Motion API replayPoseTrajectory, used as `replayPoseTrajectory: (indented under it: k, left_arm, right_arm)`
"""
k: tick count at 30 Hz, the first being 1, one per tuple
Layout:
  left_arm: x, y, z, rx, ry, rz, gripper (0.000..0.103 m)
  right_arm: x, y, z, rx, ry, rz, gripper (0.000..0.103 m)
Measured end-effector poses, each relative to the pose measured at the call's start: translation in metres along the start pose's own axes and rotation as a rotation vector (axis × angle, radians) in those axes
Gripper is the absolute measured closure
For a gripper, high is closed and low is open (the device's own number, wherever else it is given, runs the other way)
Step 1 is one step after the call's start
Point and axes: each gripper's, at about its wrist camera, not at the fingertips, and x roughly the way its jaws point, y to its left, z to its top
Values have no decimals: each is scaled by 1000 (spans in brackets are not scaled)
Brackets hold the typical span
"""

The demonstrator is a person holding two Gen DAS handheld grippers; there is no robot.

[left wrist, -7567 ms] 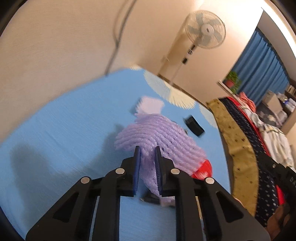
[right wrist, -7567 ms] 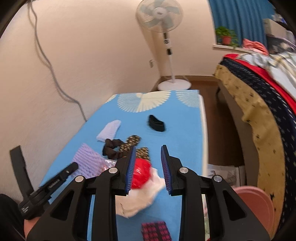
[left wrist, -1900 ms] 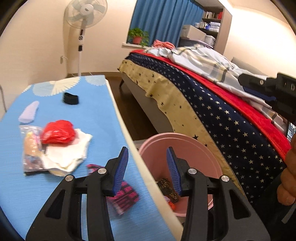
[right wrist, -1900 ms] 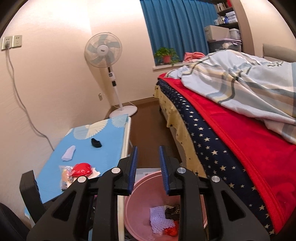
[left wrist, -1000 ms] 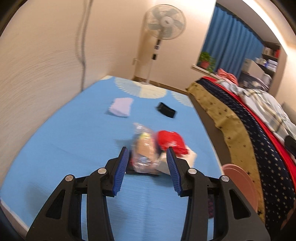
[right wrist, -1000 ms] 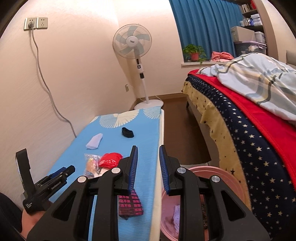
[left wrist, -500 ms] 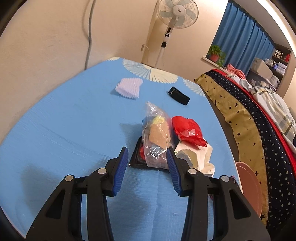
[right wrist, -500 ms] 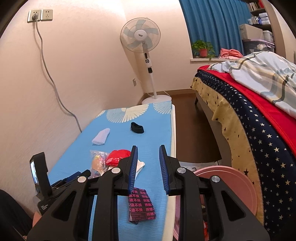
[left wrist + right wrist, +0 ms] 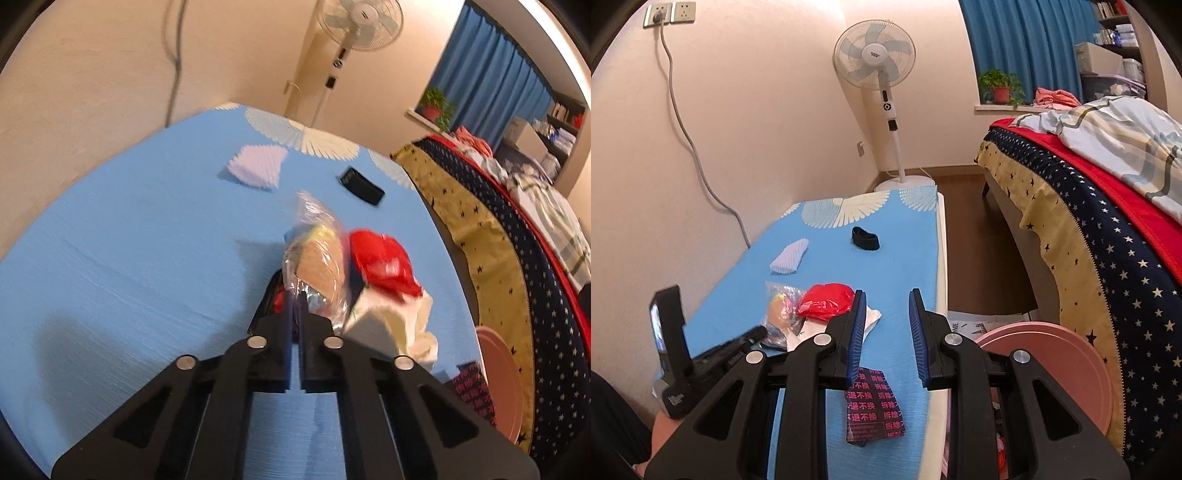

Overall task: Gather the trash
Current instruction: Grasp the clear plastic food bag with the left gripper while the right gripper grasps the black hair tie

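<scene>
My left gripper [image 9: 295, 295] is shut on the near edge of a clear plastic bag [image 9: 319, 258] with tan and yellow scraps inside, on the blue table [image 9: 129, 266]. Under the bag lies a black tray [image 9: 267, 299]. A red crumpled bag [image 9: 382, 266] and white paper [image 9: 399, 325] lie right of it. My right gripper [image 9: 886, 306] is open and empty above the table's right edge, with the left gripper [image 9: 753, 338], clear bag [image 9: 781, 310] and red bag [image 9: 825, 301] to its left. The pink bin [image 9: 1056, 369] stands on the floor at the right.
A lavender foam net [image 9: 258, 168], a black band [image 9: 362, 186] and a dark wrapper with pink print [image 9: 873, 406] also lie on the table. A bed with a starred cover [image 9: 1108, 258] is on the right. A standing fan [image 9: 875, 59] is at the far end.
My left gripper moved forward to the clear bag and closed on its near edge. The right gripper stayed open and shifted slightly.
</scene>
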Motion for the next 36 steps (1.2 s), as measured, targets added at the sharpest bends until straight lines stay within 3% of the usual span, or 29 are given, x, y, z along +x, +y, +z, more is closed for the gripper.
replayPoseTrajectory:
  k: [13,22,32,36]
  left_arm:
    - [-27,18,27,-52,-160,95,103]
    - [-15,30,36,-58,-145,186,103]
    - [-2,28,40,-36,-125,220,103]
    - [-1,27,39,-36,-124,224,103]
  right_arm:
    - [46,5,26,-12,26,34,78]
    - [118,9,62,-89,57,104,78]
    - [216,21,87,-198,129,149,78]
    - [258,30,83,-248,179,159,68]
